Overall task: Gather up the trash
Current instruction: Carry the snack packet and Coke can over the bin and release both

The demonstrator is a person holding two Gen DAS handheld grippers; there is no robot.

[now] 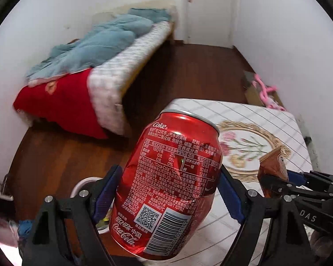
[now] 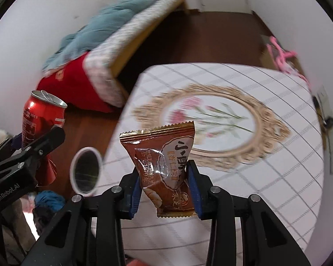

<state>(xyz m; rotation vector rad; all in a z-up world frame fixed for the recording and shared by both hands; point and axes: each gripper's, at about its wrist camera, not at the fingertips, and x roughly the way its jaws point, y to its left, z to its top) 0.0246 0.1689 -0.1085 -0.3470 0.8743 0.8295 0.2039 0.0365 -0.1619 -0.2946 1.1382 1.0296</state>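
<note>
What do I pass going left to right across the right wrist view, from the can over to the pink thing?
Coke can held in the left tongs → white-rimmed bin → snack wrapper clamped in the right tongs → floral table → pink hangers.

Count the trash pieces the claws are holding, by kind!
Soda can: 1, in the left claw
Snack wrapper: 1, in the right claw
Total: 2

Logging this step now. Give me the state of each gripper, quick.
Left gripper: closed on the red Coke can.
Right gripper: closed on the brown snack wrapper.
</note>
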